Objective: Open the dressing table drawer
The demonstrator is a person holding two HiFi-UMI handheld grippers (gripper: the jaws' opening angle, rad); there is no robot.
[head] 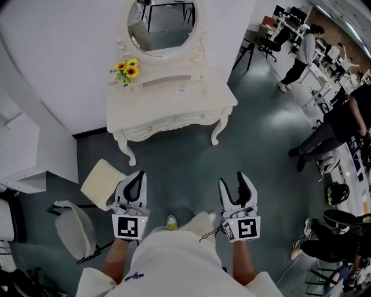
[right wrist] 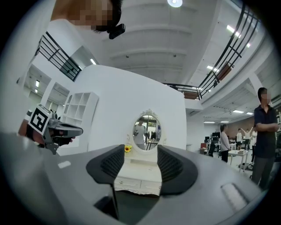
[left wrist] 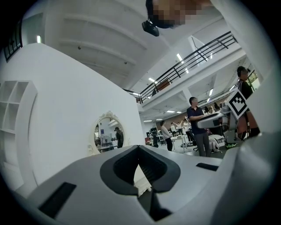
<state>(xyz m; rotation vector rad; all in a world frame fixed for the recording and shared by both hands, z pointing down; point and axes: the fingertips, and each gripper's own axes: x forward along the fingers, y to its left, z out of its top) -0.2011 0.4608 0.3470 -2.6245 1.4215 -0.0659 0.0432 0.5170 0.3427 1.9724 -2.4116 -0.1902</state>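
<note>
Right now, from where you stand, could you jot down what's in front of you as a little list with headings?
Furniture: white dressing table against the wall, ahead of the person and out of reach
Drawers: two drawers in its front, both look shut
Mirror: oval mirror above the tabletop
Decoration: sunflowers at the tabletop's left end
Left gripper: fingers together, holding nothing
Right gripper: fingers apart, nothing between them
Background: people at desks on the right

Bright, even light from ceiling lamps (right wrist: 174,2); fisheye views bend and darken at edges.
</note>
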